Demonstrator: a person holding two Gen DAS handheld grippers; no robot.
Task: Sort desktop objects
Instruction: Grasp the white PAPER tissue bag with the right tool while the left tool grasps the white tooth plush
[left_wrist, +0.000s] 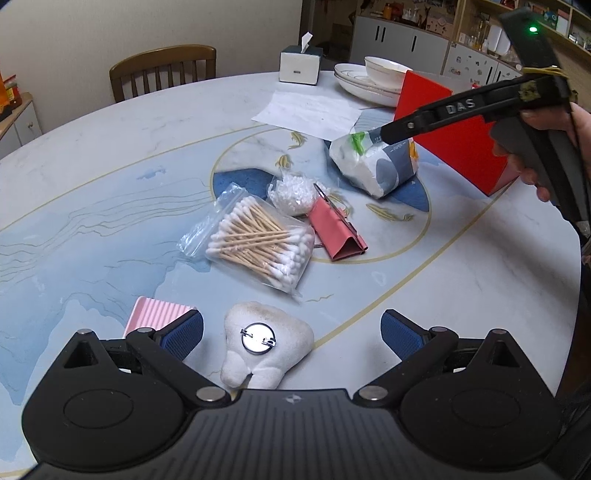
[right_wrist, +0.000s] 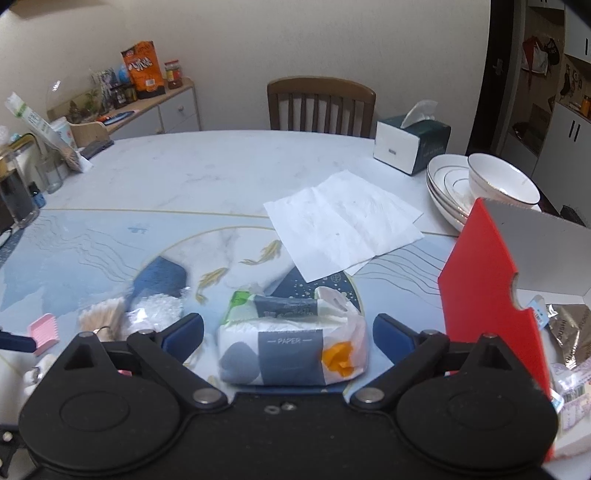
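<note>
My left gripper (left_wrist: 291, 332) is open, its pads either side of a white plush tooth badge (left_wrist: 266, 345) lying pin-side up on the table. My right gripper (right_wrist: 288, 334) is open around a tissue paper pack (right_wrist: 291, 345), pads apart from it; the pack also shows in the left wrist view (left_wrist: 373, 164) with the right gripper over it. A bag of cotton swabs (left_wrist: 258, 240), a bag of white pieces (left_wrist: 293, 192), a pink binder clip (left_wrist: 334, 230) and a pink ridged item (left_wrist: 157, 315) lie on the table.
A red open box (right_wrist: 491, 295) stands right of the pack, with packets inside. White napkins (right_wrist: 340, 221), stacked plates with a bowl (right_wrist: 480, 184), a tissue box (right_wrist: 410, 146) and a wooden chair (right_wrist: 321, 107) lie beyond. Jars stand at the table's left edge (right_wrist: 18, 195).
</note>
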